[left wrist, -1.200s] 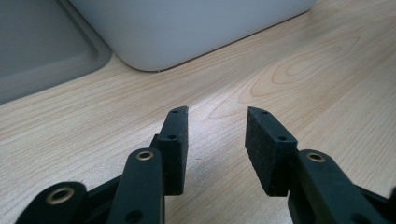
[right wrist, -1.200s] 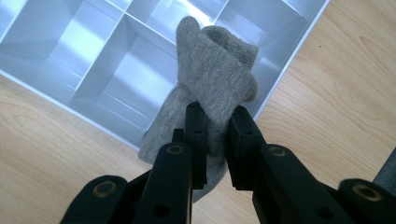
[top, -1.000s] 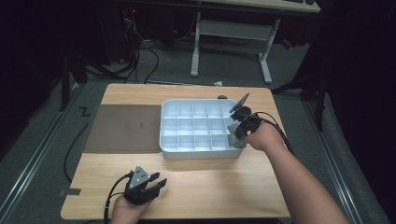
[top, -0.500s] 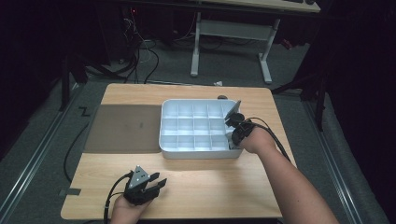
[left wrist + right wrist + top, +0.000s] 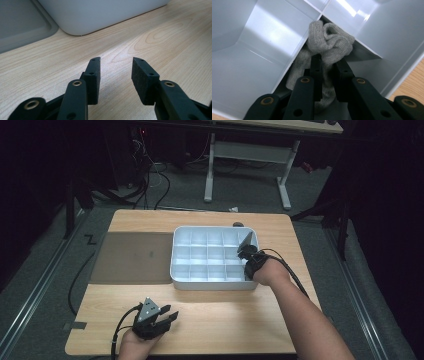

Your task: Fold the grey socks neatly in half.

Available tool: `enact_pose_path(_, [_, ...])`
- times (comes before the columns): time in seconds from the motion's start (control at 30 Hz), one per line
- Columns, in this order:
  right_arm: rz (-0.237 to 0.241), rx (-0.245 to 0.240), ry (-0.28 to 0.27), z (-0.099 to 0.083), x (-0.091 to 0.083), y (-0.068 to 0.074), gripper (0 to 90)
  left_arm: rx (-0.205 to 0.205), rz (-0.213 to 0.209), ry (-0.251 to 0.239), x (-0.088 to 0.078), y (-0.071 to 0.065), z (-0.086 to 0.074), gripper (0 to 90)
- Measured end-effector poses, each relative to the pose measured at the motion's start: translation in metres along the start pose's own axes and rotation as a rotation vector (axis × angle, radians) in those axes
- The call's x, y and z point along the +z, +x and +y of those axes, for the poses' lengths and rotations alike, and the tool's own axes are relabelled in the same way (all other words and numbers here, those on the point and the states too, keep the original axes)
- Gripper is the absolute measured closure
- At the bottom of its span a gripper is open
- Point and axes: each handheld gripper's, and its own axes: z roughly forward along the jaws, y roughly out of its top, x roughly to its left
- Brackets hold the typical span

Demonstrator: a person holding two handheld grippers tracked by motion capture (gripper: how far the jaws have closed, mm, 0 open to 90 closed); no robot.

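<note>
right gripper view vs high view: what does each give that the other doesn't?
Right gripper view alone: a grey knitted sock bunched in a tray compartment, pinched between the black jaws of the right gripper.

High view alone: the whole wooden table, the dark mat left of the tray, the left gripper resting near the front edge, and the floor with desk legs beyond.

Both: the white divided tray and the right gripper at its right side.

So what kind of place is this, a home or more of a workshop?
Probably a lab or workshop, not a home: a plain light wooden table holding a white plastic compartment tray, loose black cables on grey carpet, and a white-legged metal desk frame behind in a dim room.
</note>
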Motion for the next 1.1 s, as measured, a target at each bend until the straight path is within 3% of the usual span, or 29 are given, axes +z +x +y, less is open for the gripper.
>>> enact_pose_path(0.13, [0.012, 0.009, -0.001, -0.001, -0.002, -0.002, 72.9, 0.0, -0.001, 0.001, 0.0, 0.0, 0.0, 59.7])
enact_pose_path(0.17, [0.028, 0.042, 0.007, -0.002, -0.004, -0.001, 68.5, 0.0, -0.002, 0.002, 0.0, 0.0, 0.0, 59.7])
enact_pose_path(0.2, [0.034, 0.016, -0.002, -0.002, -0.005, -0.003, 66.1, -0.001, -0.002, 0.002, 0.0, 0.0, 0.0, 59.7])
enact_pose_path(0.33, [0.056, 0.027, -0.016, -0.005, -0.014, -0.007, 60.1, -0.002, -0.003, 0.003, 0.001, -0.001, 0.0, 59.5])
enact_pose_path(0.53, [0.081, 0.037, -0.043, -0.008, -0.032, -0.013, 58.6, 0.001, -0.003, 0.004, 0.002, -0.001, -0.001, 59.4])
enact_pose_path(0.6, [0.088, 0.044, -0.062, -0.008, -0.039, -0.013, 64.0, 0.002, -0.002, 0.004, 0.002, -0.001, -0.001, 59.4])
enact_pose_path(0.67, [0.066, 0.02, -0.107, -0.007, -0.045, -0.011, 78.7, 0.001, -0.003, 0.004, 0.002, -0.001, -0.001, 59.3])
enact_pose_path(0.73, [0.044, -0.009, -0.141, -0.006, -0.047, -0.009, 87.4, 0.001, -0.003, 0.005, 0.002, -0.001, -0.001, 59.3])
enact_pose_path(0.8, [0.026, -0.024, -0.154, -0.002, -0.044, -0.007, 90.0, 0.001, -0.005, 0.009, 0.002, -0.001, -0.001, 59.3])
enact_pose_path(0.9, [0.008, -0.027, -0.098, 0.003, -0.03, -0.003, 90.0, -0.001, -0.007, 0.011, 0.003, -0.001, -0.002, 59.4])
enact_pose_path(0.93, [-0.006, -0.044, -0.068, 0.007, -0.018, -0.001, 90.0, -0.002, -0.007, 0.011, 0.003, -0.001, -0.002, 59.4])
enact_pose_path(1.0, [-0.008, -0.049, -0.059, 0.008, -0.014, 0.0, 90.0, 0.0, -0.009, 0.015, 0.003, 0.0, -0.002, 59.4])
enact_pose_path(1.07, [-0.014, -0.045, -0.001, 0.012, 0.001, 0.001, 90.0, -0.001, -0.01, 0.016, 0.003, 0.0, -0.002, 59.3])
enact_pose_path(1.1, [-0.014, -0.045, -0.001, 0.012, 0.001, 0.001, 90.0, 0.0, -0.011, 0.018, 0.004, 0.0, -0.002, 59.3])
